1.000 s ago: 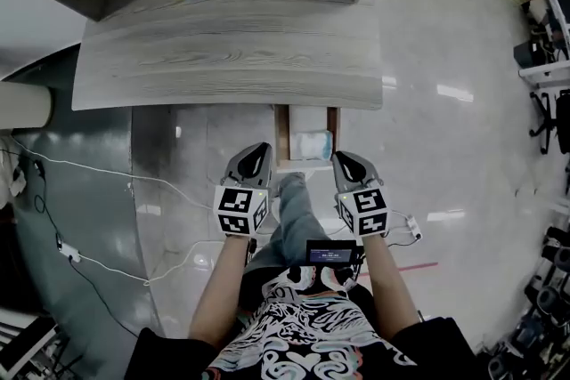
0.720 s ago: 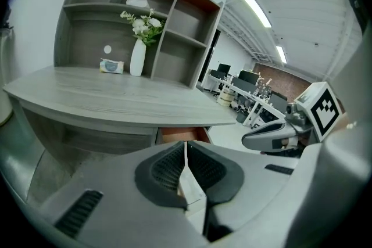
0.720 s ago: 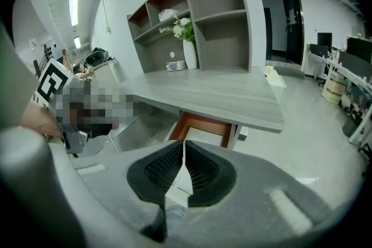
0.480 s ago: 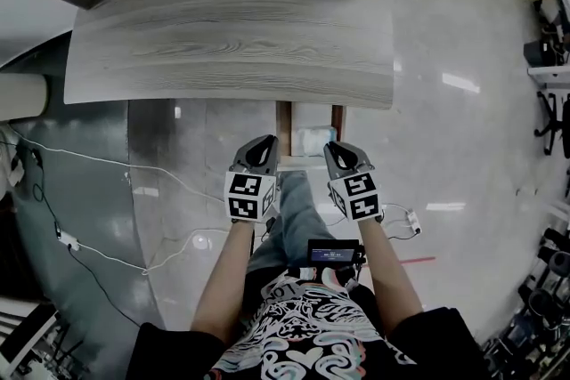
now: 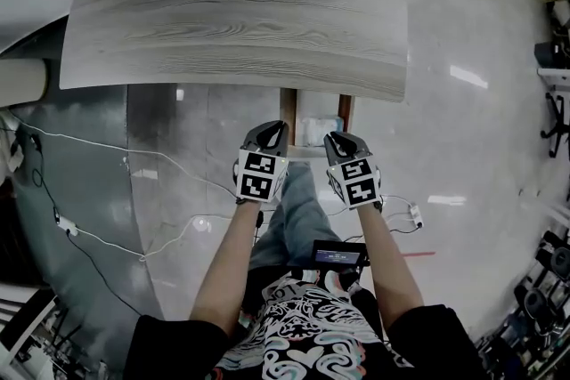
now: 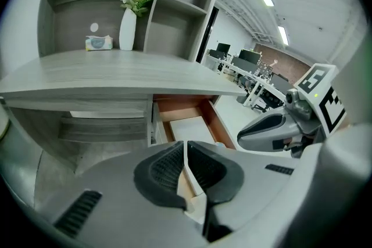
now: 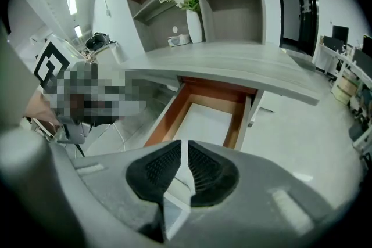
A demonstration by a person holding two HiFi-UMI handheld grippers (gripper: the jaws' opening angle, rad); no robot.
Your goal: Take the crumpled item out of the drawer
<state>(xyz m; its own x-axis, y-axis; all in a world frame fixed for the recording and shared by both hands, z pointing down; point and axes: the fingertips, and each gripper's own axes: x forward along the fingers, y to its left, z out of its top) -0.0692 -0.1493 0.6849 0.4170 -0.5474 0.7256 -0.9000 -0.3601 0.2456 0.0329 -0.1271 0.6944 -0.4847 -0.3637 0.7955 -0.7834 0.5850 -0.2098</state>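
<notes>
Once drawn up from further back, poised at the open drawer. Left gripper pressed together, empty; right gripper barely parting, empty. Crumpled item inside, untouched; reach probably next.

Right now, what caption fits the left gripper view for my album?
Left gripper, jaws together and empty, faces the open drawer under the grey desk.

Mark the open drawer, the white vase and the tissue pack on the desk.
open drawer (image 7: 167,115), right gripper view, on its brown side wall.
white vase (image 6: 127,30), left gripper view, on the middle of its body.
tissue pack (image 6: 98,43), left gripper view, on its front face.
</notes>
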